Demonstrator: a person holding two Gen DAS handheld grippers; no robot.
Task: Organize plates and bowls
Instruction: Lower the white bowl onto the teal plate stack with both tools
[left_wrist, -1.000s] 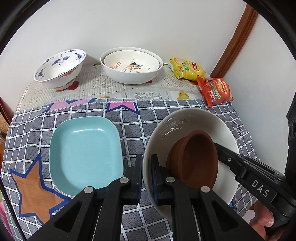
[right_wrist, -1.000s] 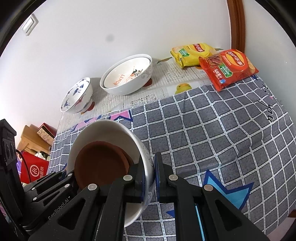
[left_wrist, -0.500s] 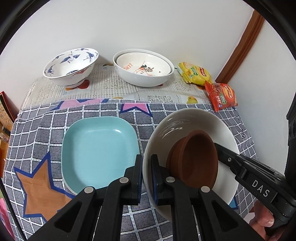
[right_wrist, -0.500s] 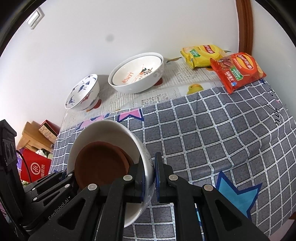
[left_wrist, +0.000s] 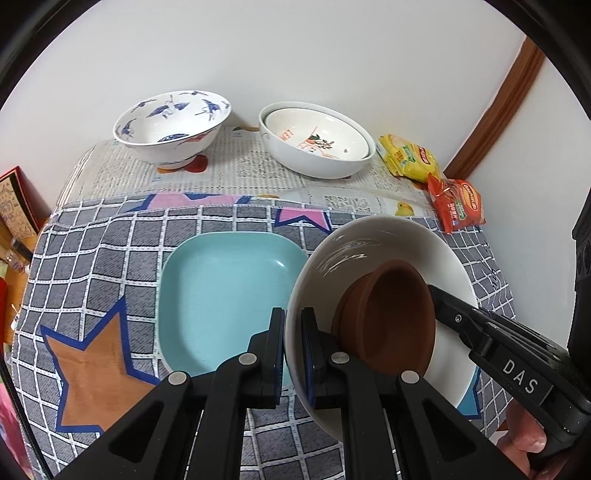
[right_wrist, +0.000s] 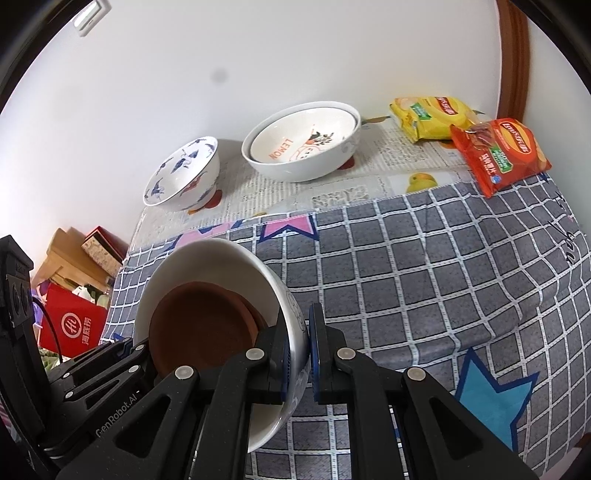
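Note:
Both grippers hold one white bowl (left_wrist: 369, 240) above the table, tilted, with a brown bowl (left_wrist: 391, 317) lying inside it. My left gripper (left_wrist: 293, 332) is shut on its left rim. My right gripper (right_wrist: 297, 332) is shut on the opposite rim of the white bowl (right_wrist: 207, 262), where the brown bowl (right_wrist: 199, 328) shows too. A square teal plate (left_wrist: 221, 295) lies on the cloth just left of the held bowl, whose edge overlaps the plate's right side. At the back stand a blue-patterned bowl (left_wrist: 171, 125) and two nested white bowls (left_wrist: 317, 144).
A yellow snack pack (left_wrist: 408, 158) and a red snack pack (left_wrist: 460, 201) lie at the back right corner by the wall. The grey checked cloth (right_wrist: 424, 277) covers the table. Boxes and a red bag (right_wrist: 72, 325) sit on the floor past the table's left edge.
Both grippers have carried the white bowl leftward across the table, closer to the teal plate. The grip on the rim and the brown bowl inside look the same.

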